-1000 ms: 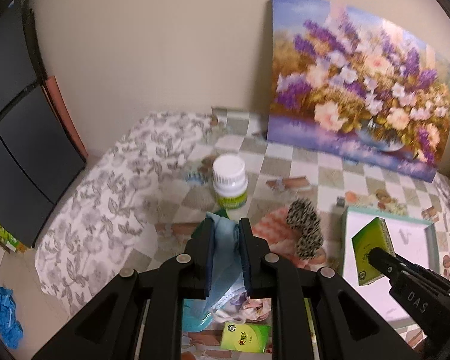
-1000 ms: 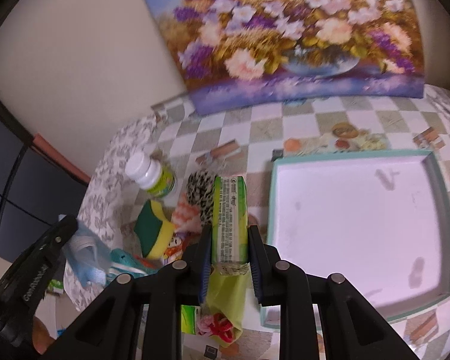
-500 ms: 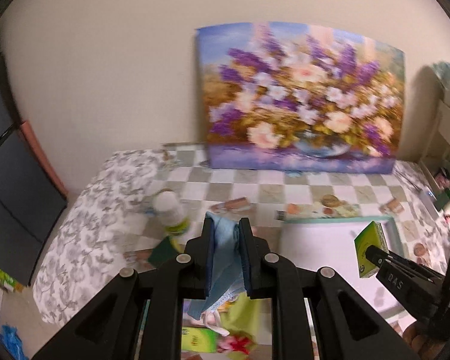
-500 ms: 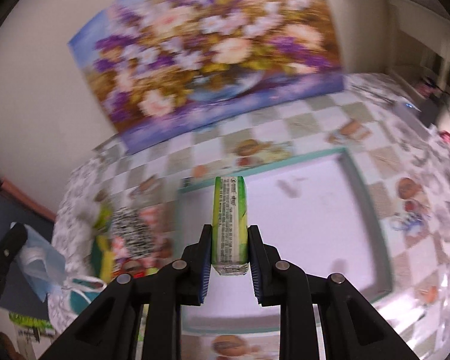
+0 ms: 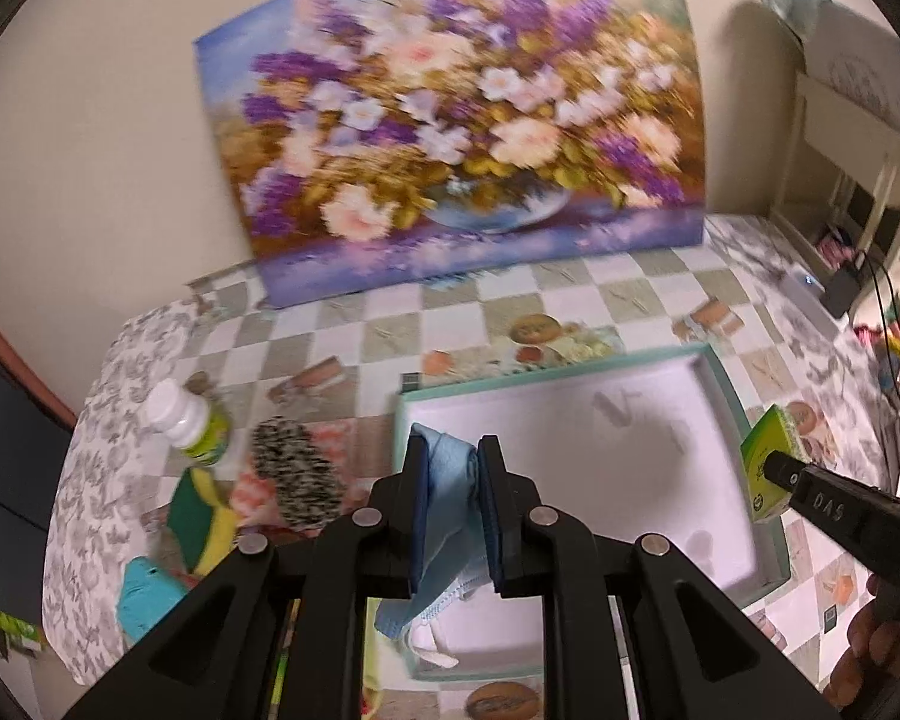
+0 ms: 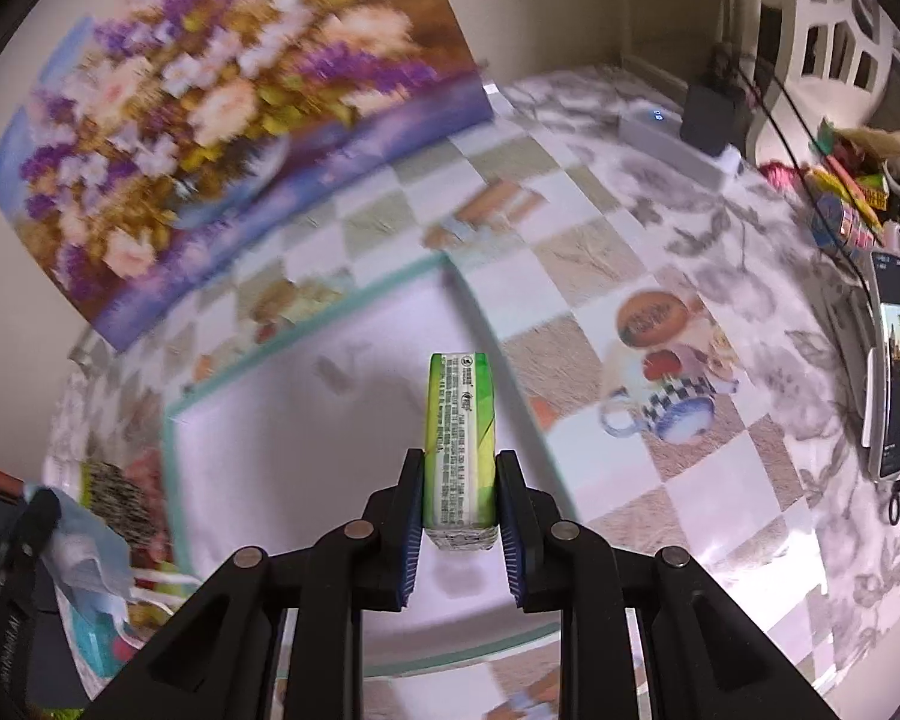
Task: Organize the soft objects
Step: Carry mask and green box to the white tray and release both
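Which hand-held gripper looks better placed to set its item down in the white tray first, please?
Probably the right hand-held gripper: its green tissue pack hangs over the white tray, while the left holds its blue face mask at the tray's near corner.

- Blue face mask (image 5: 444,516): soft, matt pleated cloth.
- Green tissue pack (image 6: 459,444): glossy printed plastic wrap.
- Tray (image 5: 732,396), at 3 o'clock of the mask: smooth, slightly shiny white inside.
- Tablecloth (image 6: 660,228): glossy, printed.
- Grippers' arms: matt black plastic.

I can see a big flower painting (image 5: 450,126) leaning on the wall, 1 white-capped bottle (image 5: 191,420) on the checkered tablecloth (image 5: 570,294) (phone (image 6: 897,360) far right).
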A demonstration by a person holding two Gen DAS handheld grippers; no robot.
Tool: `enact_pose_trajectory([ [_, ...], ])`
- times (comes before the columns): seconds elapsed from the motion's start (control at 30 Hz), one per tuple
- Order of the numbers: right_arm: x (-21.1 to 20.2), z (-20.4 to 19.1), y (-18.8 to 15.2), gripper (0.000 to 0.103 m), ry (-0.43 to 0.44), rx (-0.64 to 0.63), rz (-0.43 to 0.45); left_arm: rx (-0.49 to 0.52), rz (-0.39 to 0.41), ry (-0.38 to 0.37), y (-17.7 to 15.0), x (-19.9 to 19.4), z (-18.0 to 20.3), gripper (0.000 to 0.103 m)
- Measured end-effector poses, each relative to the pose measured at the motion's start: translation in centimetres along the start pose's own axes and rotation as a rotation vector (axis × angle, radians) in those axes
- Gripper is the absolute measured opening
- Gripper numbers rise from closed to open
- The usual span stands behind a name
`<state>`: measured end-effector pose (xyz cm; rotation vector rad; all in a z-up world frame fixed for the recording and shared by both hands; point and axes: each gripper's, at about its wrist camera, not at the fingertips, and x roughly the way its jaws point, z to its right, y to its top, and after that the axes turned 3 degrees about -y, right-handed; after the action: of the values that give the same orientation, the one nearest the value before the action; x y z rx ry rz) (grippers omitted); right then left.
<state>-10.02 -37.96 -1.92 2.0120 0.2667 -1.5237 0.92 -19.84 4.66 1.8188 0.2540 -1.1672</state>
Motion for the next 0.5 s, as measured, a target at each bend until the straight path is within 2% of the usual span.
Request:
enact_pose_trajectory([
  [0.13,1.6,0.9,-0.2,0.024,-0.006,0.017,-0.040,0.026,-0.024,-0.005,0.0,1.7,1.6,0.019],
  [0.37,1.9,-0.1,-0.3,0.025,-0.006,-0.013,-0.040,0.040,-0.038,-0.015,0.1,3.6,2.2,0.019],
  [0.43,2.1,-0.4,-0.4,0.026,-0.007,-0.020,-0.044,0.035,-0.045,-0.020,0.1,4.1,1.9,0.029],
  [0.5,2.2,-0.7,-0.5,0.026,-0.014,-0.029,-0.046,0.021,-0.061,-0.021,0.0,4.7,1.4,0.047],
])
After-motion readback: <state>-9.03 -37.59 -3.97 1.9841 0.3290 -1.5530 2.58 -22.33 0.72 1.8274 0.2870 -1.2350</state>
